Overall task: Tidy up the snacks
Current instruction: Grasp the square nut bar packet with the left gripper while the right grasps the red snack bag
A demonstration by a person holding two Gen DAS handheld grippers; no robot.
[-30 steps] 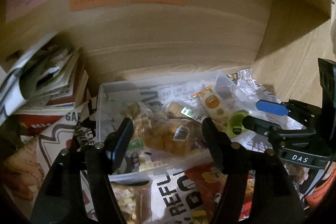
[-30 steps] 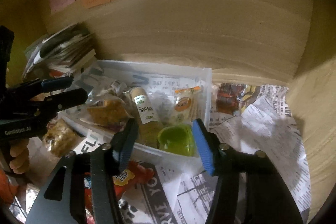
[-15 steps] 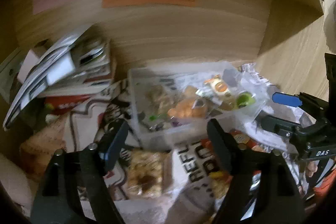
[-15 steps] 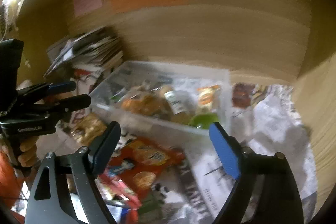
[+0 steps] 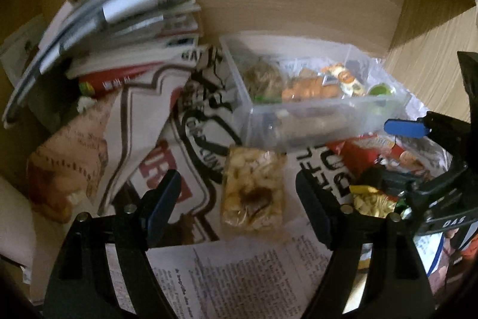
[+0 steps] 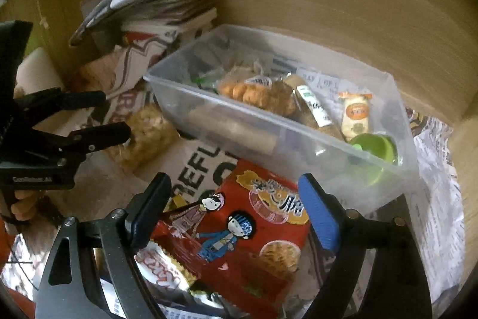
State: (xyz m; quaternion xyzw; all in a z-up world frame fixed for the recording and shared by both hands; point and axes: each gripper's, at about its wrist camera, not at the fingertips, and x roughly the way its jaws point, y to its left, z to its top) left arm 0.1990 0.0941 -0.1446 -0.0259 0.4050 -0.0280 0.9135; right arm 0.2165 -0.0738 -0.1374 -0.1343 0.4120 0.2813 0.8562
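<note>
Your left tool (image 5: pixel 237 193) is spread wide and empty, its fingers straddling the clear nut bag (image 5: pixel 253 189) that lies flat on the newspaper (image 5: pixel 248 280). That framing suggests the bag is your next pick: it sits just near of the bin (image 5: pixel 322 121), a short lift from the wall it has to clear.

Your right tool (image 6: pixel 234 208) is also spread wide and holds nothing. It hangs over the red noodle pack (image 6: pixel 239 229), which lies on the paper against the bin's near wall, partly over a second packet (image 6: pixel 161 265). With one tool over each loose snack, you are set to take them in turn.

The bin stands at the far right of the surface, close to the wooden back wall. Inside, the snacks lie loosely side by side: an orange biscuit bag (image 6: pixel 257 93), a stick pack (image 6: pixel 313 106), a small orange sachet (image 6: pixel 355 115) and a green cup (image 6: pixel 376 150) in the right corner. Its left end looks less crowded, so there is probably room for the bag.

The stack of papers (image 5: pixel 119 29) at far left is no part of this.
</note>
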